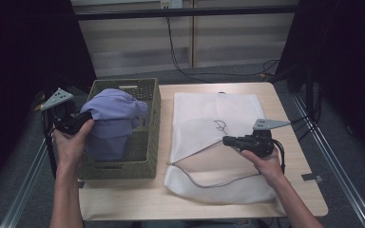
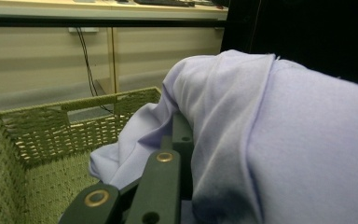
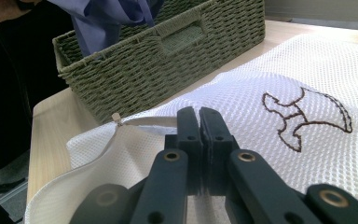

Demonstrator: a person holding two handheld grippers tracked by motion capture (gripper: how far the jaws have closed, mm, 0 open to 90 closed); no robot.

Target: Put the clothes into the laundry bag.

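A lavender cloth [image 1: 114,118] hangs bunched above a green woven basket [image 1: 119,170] at the table's left. My left gripper [image 1: 88,116] is shut on that cloth from its left side. In the left gripper view the cloth [image 2: 284,140] drapes over the jaw tips of this gripper [image 2: 179,135], with the basket [image 2: 32,116] below. A white mesh bag [image 1: 218,111] with a dark embroidered motif [image 1: 221,126] lies flat to the right of the basket. My right gripper [image 1: 225,140] is shut on the bag's raised upper layer by its zip opening. The right gripper view shows those jaws [image 3: 199,116] pressed together on the mesh [image 3: 261,140].
The bag's zipper [image 1: 195,178] curves along its near left side, its pull [image 3: 116,117] close to the basket [image 3: 168,60]. Bare wooden table [image 1: 285,199] runs along the front and right edges. Cables lie on the floor behind the table.
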